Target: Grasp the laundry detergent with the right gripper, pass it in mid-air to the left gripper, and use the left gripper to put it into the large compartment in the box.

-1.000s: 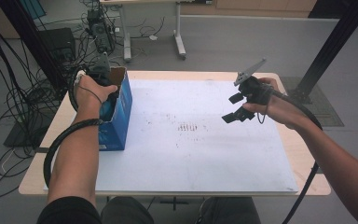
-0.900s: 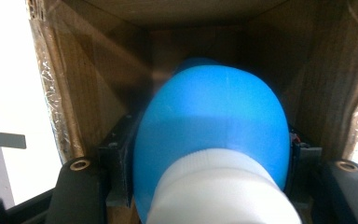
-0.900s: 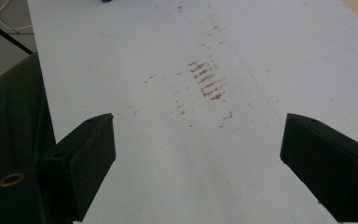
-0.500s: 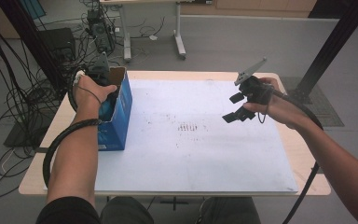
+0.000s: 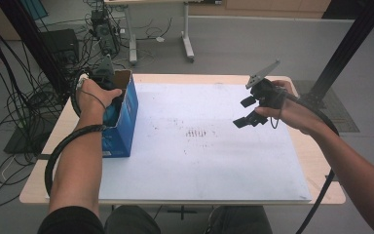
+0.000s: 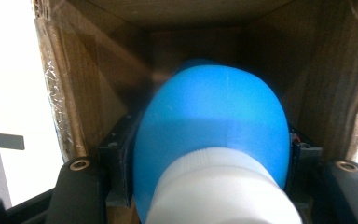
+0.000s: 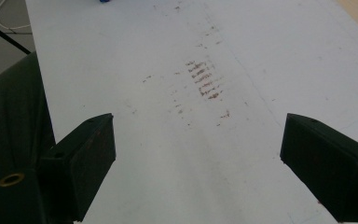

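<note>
The left gripper [image 6: 209, 186] is clamping a blue bottle [image 6: 209, 135] with a white cap [image 6: 219, 186] inside the open cardboard box [image 5: 124, 114] at the table's left edge. The right gripper [image 7: 196, 168] is hovering wide open and empty above the white mat [image 7: 168, 70].

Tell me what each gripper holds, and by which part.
The left gripper clamps a blue bottle by its body just past the white cap, inside the box. The right gripper is open and holds nothing.
</note>
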Demonstrator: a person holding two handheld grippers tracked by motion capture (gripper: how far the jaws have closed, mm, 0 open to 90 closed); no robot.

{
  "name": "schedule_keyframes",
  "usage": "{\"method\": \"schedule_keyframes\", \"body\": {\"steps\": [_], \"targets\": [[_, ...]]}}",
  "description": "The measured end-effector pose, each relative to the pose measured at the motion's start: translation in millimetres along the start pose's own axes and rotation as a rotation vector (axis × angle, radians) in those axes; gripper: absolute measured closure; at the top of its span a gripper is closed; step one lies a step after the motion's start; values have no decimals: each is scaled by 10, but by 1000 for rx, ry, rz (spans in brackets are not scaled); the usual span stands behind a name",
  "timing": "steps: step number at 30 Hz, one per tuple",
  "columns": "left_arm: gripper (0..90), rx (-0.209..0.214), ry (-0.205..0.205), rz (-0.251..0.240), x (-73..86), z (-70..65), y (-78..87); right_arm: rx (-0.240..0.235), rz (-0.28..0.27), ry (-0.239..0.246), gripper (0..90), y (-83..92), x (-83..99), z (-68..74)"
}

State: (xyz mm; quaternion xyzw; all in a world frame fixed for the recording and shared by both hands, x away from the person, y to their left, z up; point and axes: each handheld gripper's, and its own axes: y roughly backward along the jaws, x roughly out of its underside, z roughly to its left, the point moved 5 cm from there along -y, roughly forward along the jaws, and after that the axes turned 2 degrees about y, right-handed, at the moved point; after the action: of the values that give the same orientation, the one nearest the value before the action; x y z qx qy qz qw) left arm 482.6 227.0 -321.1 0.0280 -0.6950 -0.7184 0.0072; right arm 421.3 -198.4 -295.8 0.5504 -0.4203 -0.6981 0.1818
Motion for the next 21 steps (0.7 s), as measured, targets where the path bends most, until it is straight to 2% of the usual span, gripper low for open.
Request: {"method": "schedule_keyframes", "body": {"steps": [21], "targets": [[364,-3,0,-1,-3,-7,0,4,0,-1,104,23,-10,5]]}}
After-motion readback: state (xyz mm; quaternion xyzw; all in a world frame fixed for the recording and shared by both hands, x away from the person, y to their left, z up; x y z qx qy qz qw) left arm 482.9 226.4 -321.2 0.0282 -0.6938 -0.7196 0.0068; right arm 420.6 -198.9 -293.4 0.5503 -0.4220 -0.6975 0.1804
